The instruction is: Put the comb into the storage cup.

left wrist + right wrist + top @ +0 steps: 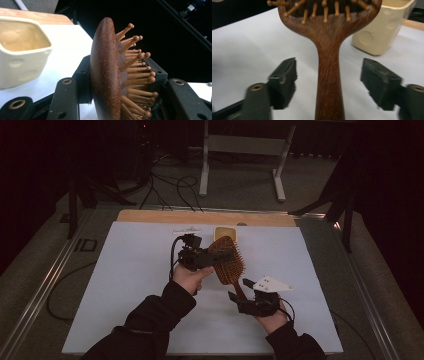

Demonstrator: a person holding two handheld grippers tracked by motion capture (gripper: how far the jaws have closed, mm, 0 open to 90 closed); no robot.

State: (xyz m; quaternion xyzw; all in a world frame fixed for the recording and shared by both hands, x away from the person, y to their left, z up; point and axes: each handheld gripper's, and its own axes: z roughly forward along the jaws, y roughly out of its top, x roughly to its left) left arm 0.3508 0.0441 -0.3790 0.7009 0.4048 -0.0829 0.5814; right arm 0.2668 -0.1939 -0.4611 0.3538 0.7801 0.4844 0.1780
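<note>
Left claw (220,256) grips the head of a wooden hairbrush (229,262), held above the white tabletop (130,270). Right claw (239,289) is open, jaws straddling the handle without touching. A cream container (226,233) stands just behind.

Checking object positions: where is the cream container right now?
High view: the cream container stands at the white mat's far edge, centre, just behind the hairbrush.

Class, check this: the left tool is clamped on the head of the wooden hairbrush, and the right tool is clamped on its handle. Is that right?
Not quite. The left tool is clamped on the hairbrush head, but the right tool is open: the right gripper view shows its jaws apart on either side of the handle, touching nothing.
</note>
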